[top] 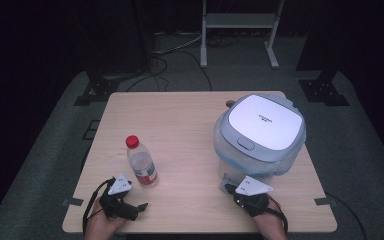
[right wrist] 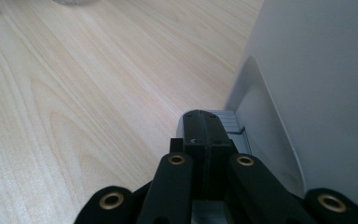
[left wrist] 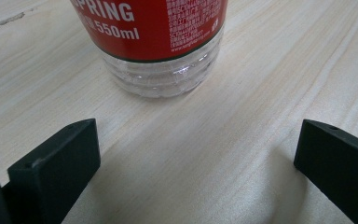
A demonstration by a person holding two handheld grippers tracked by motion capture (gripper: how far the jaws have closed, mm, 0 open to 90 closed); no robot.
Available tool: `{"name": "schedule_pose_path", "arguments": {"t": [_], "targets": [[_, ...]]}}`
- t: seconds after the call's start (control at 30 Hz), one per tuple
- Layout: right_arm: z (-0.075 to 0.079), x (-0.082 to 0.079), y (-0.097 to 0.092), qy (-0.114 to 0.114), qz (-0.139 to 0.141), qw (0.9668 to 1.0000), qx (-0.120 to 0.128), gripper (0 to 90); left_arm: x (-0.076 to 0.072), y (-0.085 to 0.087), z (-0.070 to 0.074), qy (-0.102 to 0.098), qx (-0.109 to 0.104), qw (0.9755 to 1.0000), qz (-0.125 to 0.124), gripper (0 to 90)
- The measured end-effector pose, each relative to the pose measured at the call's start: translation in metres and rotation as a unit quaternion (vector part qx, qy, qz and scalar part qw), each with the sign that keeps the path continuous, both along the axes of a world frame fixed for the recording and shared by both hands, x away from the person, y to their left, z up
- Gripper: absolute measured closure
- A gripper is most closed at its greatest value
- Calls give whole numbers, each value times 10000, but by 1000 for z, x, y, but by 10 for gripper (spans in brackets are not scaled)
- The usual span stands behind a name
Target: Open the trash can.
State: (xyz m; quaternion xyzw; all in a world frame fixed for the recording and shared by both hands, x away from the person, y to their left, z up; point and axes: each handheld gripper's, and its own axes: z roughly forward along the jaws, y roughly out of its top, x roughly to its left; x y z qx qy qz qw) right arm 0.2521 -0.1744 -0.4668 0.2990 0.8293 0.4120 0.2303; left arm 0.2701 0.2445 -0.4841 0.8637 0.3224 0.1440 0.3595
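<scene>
Upright water bottle [top: 141, 162] before the gaping left hand-held gripper [top: 142, 206]; right hand-held gripper [top: 227, 188] closed beside lidded cooker [top: 260, 132].

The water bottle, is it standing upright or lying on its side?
Upright: the water bottle stands on its base on the table, red cap on top.

The left gripper [top: 141, 206], nearest the clear plastic bottle with the red cap [top: 141, 161], is matt black and carries a pale grey three-cornered plate on top; a black cable loops from its body. Its jaws are thick, squared black blocks, each with a small hole near the tip. The right gripper [right wrist: 207, 122], further from that bottle, has black linkage bars fixed with brass-coloured rivets, and black jaw blocks with small dark screw holes.
</scene>
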Motion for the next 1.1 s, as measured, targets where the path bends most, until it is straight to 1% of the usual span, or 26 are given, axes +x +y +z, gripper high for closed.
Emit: {"name": "schedule_pose_path", "arguments": {"t": [0.27,0.33,0.8,1.0,1.03,1.1], "targets": [[-2,0,1,102,-77,9999,41,898,0,0,0,-1,1,10000,1,0],[-2,0,1,148,-130,9998,87,899,0,0,0,-1,1,10000,3,0],[-5,0,1,196,-178,9996,118,900,0,0,0,10,8,10000,-1,0],[-9,2,3,300,-173,9994,-28,900,1,0,0,5,7,10000,-5,0],[-11,2,4,335,-175,9993,-38,900,1,0,0,5,7,10000,-5,0],[-12,2,3,334,-187,9993,-43,899,1,0,0,4,7,10000,-4,0]]}}
